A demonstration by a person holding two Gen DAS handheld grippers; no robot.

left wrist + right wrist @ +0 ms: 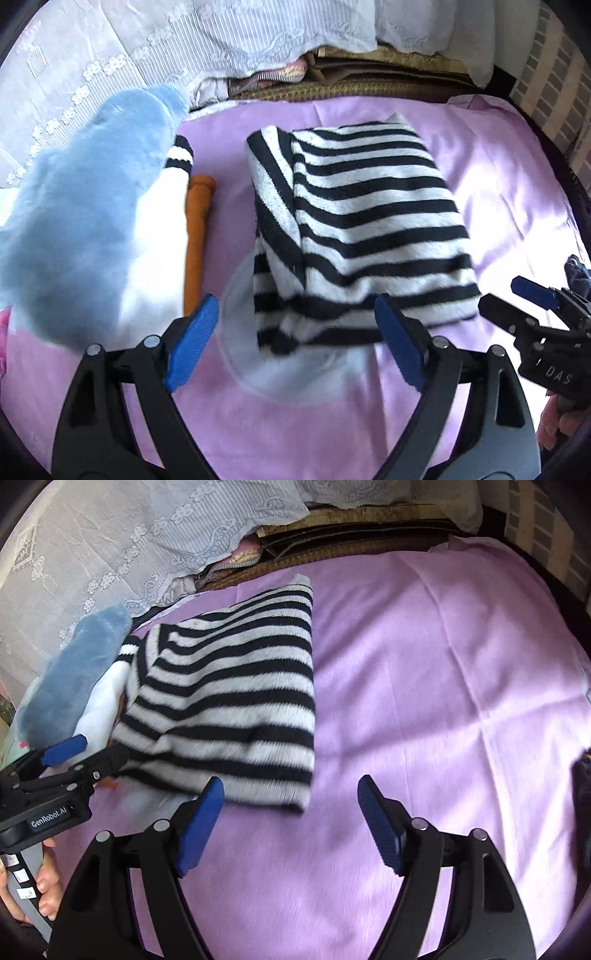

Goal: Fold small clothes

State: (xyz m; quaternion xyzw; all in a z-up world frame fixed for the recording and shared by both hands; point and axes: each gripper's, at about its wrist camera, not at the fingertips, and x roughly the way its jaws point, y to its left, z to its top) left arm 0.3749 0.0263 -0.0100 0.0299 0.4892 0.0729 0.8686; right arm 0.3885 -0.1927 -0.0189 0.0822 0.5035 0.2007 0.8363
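A black-and-white striped sweater (362, 229) lies folded on the lilac sheet (509, 192). My left gripper (297, 332) is open, and the sweater's near edge lies between its blue pads (195, 343), untouched by either. In the right wrist view the same sweater (229, 701) sits left of centre. My right gripper (291, 819) is open over bare sheet (443, 701), its left pad (201, 827) just at the sweater's near right corner. Each gripper shows in the other's view: the right gripper (517, 302) at the right edge, the left gripper (88, 755) at the left edge, held by a hand (48, 886).
A fluffy light-blue garment (85, 221) lies to the left, on a white piece with a striped cuff (181, 155). An orange roll (197, 229) lies between them and the sweater. Lace curtain (110, 55) and woven bedding (351, 85) are behind. A dark garment (583, 794) is at the right edge.
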